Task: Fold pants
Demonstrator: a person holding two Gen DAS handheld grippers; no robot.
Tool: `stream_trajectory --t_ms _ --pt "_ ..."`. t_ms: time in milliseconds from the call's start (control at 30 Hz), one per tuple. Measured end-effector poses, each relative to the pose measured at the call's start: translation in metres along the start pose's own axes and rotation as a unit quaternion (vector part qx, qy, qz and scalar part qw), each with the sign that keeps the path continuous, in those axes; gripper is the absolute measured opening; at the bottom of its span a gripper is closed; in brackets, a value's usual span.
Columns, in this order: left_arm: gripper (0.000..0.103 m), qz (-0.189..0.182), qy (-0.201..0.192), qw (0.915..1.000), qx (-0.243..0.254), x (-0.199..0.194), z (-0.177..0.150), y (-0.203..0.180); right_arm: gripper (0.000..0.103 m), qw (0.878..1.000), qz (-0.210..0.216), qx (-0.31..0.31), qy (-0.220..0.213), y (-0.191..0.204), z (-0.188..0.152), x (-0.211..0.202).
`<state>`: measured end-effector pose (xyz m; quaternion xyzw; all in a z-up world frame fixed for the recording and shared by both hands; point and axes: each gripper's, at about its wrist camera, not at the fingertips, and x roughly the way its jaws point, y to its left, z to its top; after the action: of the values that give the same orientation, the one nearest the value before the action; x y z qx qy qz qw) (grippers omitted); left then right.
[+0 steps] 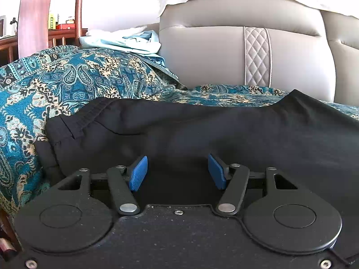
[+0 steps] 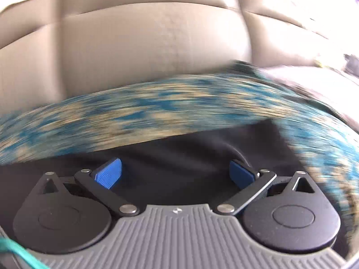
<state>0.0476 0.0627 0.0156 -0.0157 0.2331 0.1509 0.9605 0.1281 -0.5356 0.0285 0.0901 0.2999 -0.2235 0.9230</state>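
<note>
**Desk:** What have you got on the left?

**Me:** In my left wrist view the left gripper (image 1: 178,171) sits low in the middle of the frame with its jaws about half apart. The blue pads (image 1: 139,173) stand clear of each other. The pants (image 1: 202,130), black, fill the middle and lower right of the frame, lying across a teal paisley cover (image 1: 67,83). Their waistband (image 1: 89,116) shows at centre left. The pads hang right over the cloth; I can't tell whether they touch it. I see no fold pinched between them, so I'd call it not gripping.

**Desk:** And the right?

**Me:** My right wrist view is smeared with motion blur. The right gripper (image 2: 176,173) is spread as wide as I've seen it, with the pads (image 2: 108,173) far apart. Only flat black cloth of the pants (image 2: 179,148) lies between and beneath them, filling the lower middle of the frame. Nothing is clamped.

**Desk:** Anything around the pants?

**Me:** In the right view the cover (image 2: 134,112) runs as a blurred teal-and-cream band across the middle, with a beige sofa back (image 2: 145,44) above it. In the left view the sofa back (image 1: 213,56) is at upper right. A heap of pale blue cloth (image 1: 125,40) lies on the cover at upper centre left, well apart from the pants.
</note>
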Motion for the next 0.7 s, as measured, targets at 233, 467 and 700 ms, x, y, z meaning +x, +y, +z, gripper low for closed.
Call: stream_trajectory --t_ms 233,467,700 --pt "0.059 0.007 0.004 1.0000 0.001 0.001 0.002 -0.002 0.103 0.985 -0.092 0.143 -0.013 -0.083 0.006 -0.004" --pt "0.059 0.007 0.007 0.9999 0.004 0.001 0.003 -0.002 0.103 0.964 0.185 0.177 -0.075 -0.008 -0.041 -0.101" --pt "0.061 0.000 0.012 0.9999 0.009 0.003 0.005 0.001 0.103 0.915 0.390 0.097 0.032 0.074 -0.108 -0.136"
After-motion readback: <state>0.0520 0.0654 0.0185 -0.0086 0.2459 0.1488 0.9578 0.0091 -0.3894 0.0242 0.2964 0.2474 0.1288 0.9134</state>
